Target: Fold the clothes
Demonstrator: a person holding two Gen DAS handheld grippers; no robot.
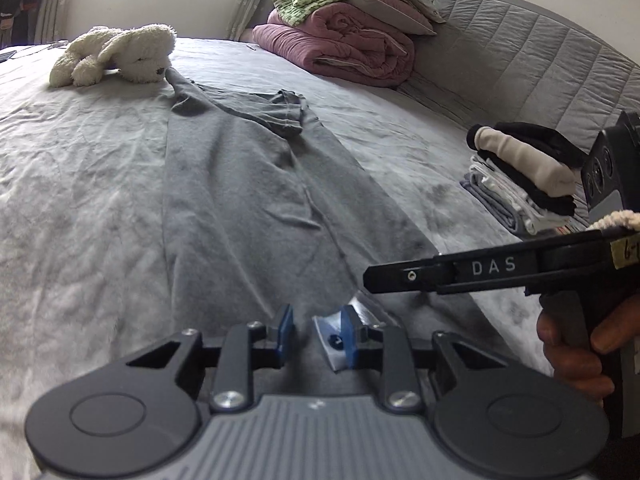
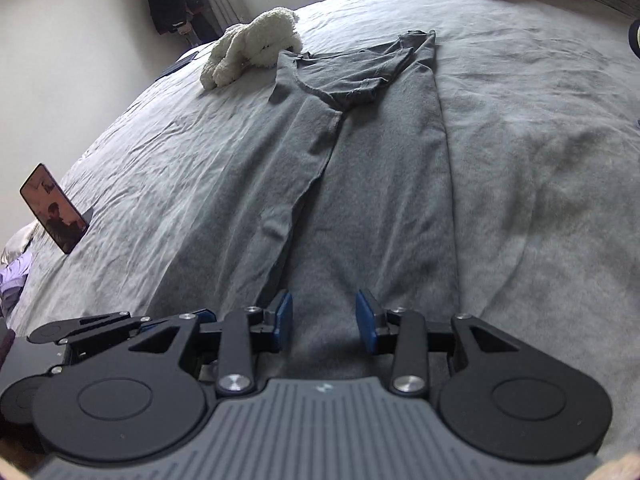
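A grey T-shirt (image 1: 248, 184) (image 2: 360, 168) lies on the bed as a long narrow strip. One sleeve is laid across it at the far end. My left gripper (image 1: 316, 334) hovers over the near hem, its blue pads (image 1: 286, 332) apart, with only cloth below the gap. A small white patch (image 1: 330, 346) sits against its right pad; I cannot tell what it is. My right gripper (image 2: 324, 322) is open over the same hem, nothing between its pads. In the left wrist view the right gripper (image 1: 370, 278) comes in from the right, held by a hand (image 1: 572, 356).
A white plush toy (image 1: 116, 54) (image 2: 252, 46) lies beside the shirt's collar end. A stack of folded clothes (image 1: 524, 176) sits at the right by the padded headboard (image 1: 520, 52). Pink and green bedding (image 1: 340, 46) is piled at the back. A phone (image 2: 52, 212) stands propped at the left.
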